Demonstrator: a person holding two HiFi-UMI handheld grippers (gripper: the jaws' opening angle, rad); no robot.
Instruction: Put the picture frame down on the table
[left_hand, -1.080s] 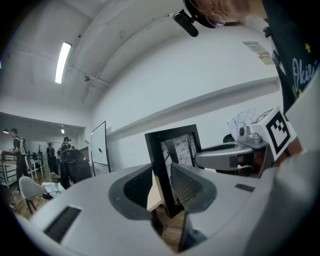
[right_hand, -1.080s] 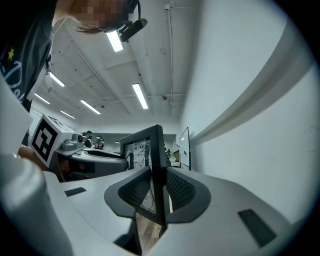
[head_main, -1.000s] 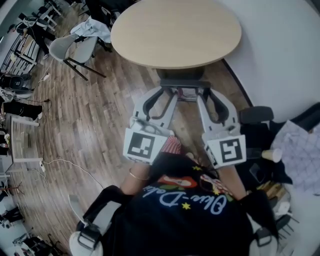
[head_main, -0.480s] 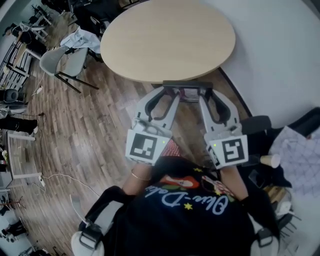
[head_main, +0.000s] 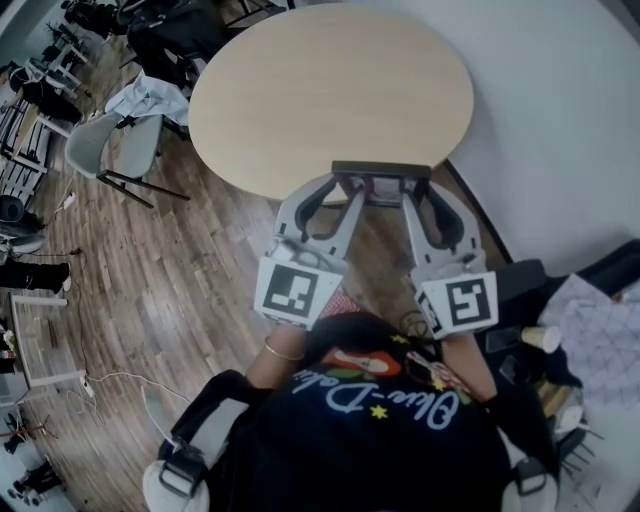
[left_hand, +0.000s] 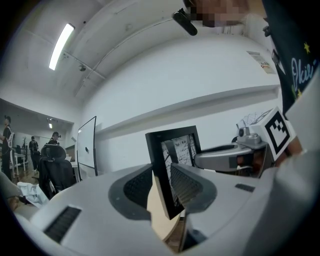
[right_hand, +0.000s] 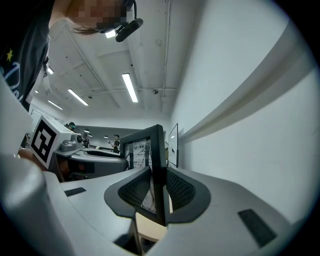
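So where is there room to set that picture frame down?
The round table is bare all over, from its near edge, where the left gripper and right gripper hold the picture frame, to the white wall. Crowded: round the paper cup at right, and by the grey chair at left.

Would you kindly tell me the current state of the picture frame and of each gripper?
picture frame: upright, held by both side edges at the near edge of the table.
left gripper: jaws shut on the frame's left edge.
right gripper: jaws shut on the frame's right edge.
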